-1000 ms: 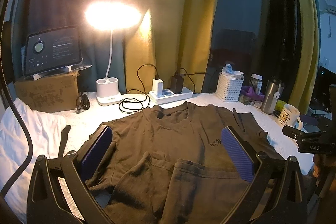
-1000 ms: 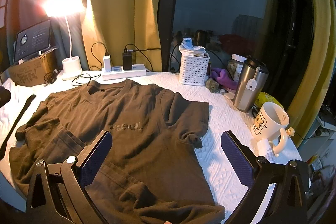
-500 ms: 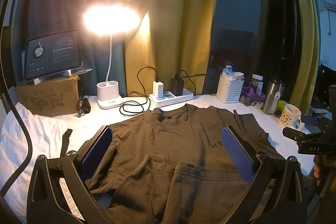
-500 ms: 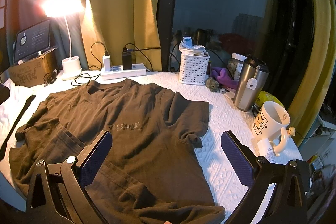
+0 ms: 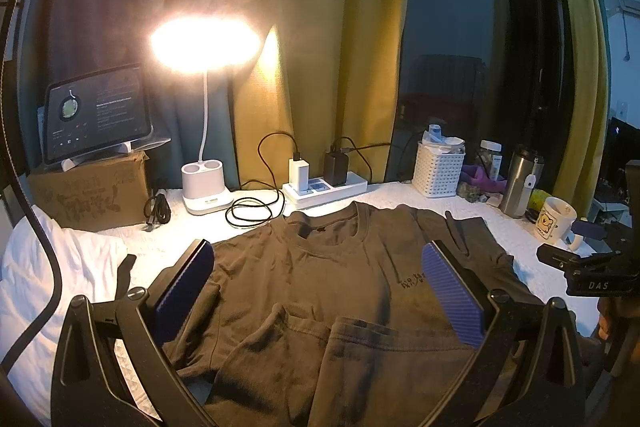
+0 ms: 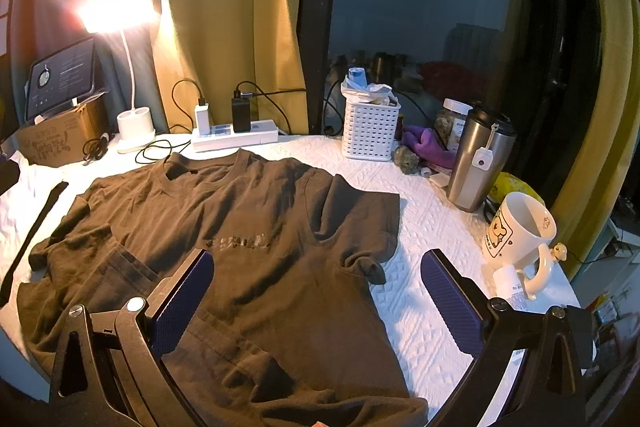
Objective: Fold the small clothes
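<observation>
A big white table (image 6: pixel 420 227) holds a brown shirt (image 6: pixel 248 211), spread out flat with its front up. The shirt's long way runs from the collar, far off by the power strip (image 6: pixel 234 137), down to the hem, which is close to both grippers. The hem is bunched and partly turned up on the left side. One sleeve (image 6: pixel 360 227) sticks out to the right on the white cover, and the other sleeve (image 5: pixel 192 311) is crumpled at the left edge. The left gripper (image 5: pixel 316 303) hangs over the low left part of the shirt, and its jaws are wide apart with nothing in them. The right gripper (image 6: pixel 316 303) hangs over the shirt's right edge, jaws wide and empty too; one finger is above the cloth and the other above bare table. I think the right gripper is nearer the right sleeve and the left gripper nearer the crumpled one. A mug (image 6: pixel 516 231) stands close on the right, so a wide swing there could hit it.
</observation>
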Demonstrator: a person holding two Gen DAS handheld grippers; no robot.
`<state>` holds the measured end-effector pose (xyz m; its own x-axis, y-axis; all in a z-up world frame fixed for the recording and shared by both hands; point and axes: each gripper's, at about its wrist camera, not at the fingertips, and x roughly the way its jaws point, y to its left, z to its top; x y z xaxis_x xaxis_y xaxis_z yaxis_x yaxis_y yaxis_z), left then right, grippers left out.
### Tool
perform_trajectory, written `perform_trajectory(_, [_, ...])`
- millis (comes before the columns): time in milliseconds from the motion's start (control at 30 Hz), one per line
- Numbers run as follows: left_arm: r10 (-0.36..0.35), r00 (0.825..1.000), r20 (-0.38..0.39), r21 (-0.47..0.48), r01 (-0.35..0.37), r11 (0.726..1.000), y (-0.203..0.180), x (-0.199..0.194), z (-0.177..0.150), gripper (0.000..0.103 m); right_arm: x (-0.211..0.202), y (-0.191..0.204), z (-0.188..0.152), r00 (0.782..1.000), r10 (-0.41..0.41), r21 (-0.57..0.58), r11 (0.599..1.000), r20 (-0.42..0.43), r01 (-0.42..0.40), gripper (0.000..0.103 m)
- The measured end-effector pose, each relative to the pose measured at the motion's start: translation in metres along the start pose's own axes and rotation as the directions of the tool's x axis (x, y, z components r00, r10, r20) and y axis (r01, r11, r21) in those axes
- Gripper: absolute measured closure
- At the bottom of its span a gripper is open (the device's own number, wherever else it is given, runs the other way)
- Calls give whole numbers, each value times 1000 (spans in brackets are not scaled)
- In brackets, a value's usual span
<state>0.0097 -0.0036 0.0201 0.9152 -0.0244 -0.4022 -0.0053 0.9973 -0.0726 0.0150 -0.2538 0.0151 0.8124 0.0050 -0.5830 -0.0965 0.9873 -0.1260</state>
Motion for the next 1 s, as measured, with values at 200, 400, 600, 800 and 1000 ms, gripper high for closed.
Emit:
perform_trajectory(200, [6, 1000, -20, 14, -5, 1000, -4, 13, 3, 0, 9, -1, 0, 1000, 8, 9, 1000, -14, -8, 0])
perform_trajectory(400, [29, 998, -53, 13, -29, 1000, -4, 31, 8, 0, 32, -16, 7, 999, 20, 25, 1000, -38, -19, 0])
perform_trajectory(600, [60, 991, -122, -5, -61, 998, 1, 62, 8, 0, 68, -44, 14, 997, 30, 65, 998, -73, -26, 0])
perform_trajectory(800, [87, 976, -201, -43, -97, 994, 10, 97, 1, 0, 123, -70, 20, 989, 43, 82, 996, -139, -32, 10])
perform_trajectory(1000, [116, 959, -258, -66, -137, 988, 19, 126, -5, 0, 176, -88, 23, 979, 51, 100, 994, -197, -31, 15])
